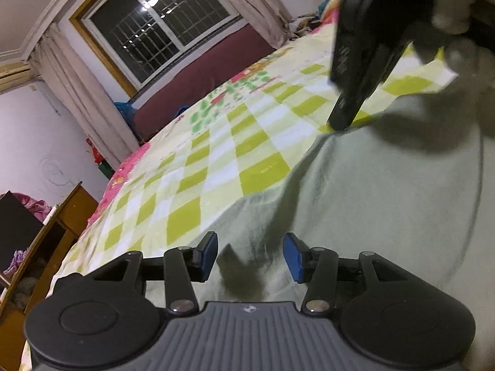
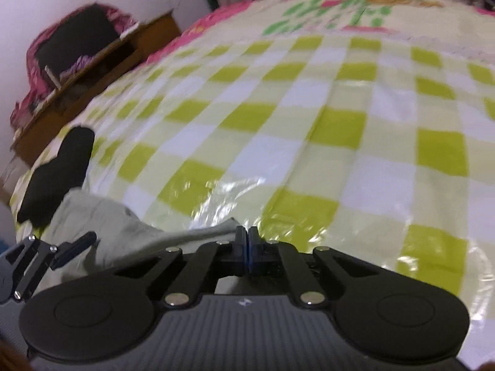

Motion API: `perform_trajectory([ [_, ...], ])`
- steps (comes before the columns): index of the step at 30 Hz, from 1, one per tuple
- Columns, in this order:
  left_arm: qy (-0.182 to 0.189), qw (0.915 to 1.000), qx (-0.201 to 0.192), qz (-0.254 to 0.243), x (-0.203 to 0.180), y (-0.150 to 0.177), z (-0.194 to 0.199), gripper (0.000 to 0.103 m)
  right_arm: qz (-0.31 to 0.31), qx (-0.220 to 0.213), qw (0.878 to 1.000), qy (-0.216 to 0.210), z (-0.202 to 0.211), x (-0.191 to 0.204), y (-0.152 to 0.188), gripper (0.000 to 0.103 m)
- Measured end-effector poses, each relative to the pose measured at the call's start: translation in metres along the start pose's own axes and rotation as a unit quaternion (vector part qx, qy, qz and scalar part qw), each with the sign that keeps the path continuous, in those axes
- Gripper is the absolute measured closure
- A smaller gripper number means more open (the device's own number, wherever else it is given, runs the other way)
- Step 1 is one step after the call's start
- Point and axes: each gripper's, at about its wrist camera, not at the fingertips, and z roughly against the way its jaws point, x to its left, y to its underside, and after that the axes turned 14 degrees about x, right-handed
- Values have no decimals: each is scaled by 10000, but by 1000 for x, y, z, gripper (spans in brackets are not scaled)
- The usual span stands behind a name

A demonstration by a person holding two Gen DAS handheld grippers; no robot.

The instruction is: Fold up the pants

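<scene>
The left gripper [image 1: 250, 255] hangs partly open just over the grey-green pants [image 1: 371, 191], nothing between its blue pads [image 1: 292, 258]. The pants lie spread on the checked bedspread [image 1: 198, 167]. At the pants' far edge the right gripper [image 2: 248, 241] is closed, apparently pinching the hem. Beyond the pants stands a window [image 1: 161, 24].

Grey pants [image 1: 386, 191] on checked bed [image 1: 216, 160]
</scene>
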Motion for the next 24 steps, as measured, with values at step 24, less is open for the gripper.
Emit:
perform_trajectory([
  [24, 560, 9841, -369, -1647, -132, -46, 87, 40, -3613, -1685, 8982, 1853, 238, -165, 282, 79],
])
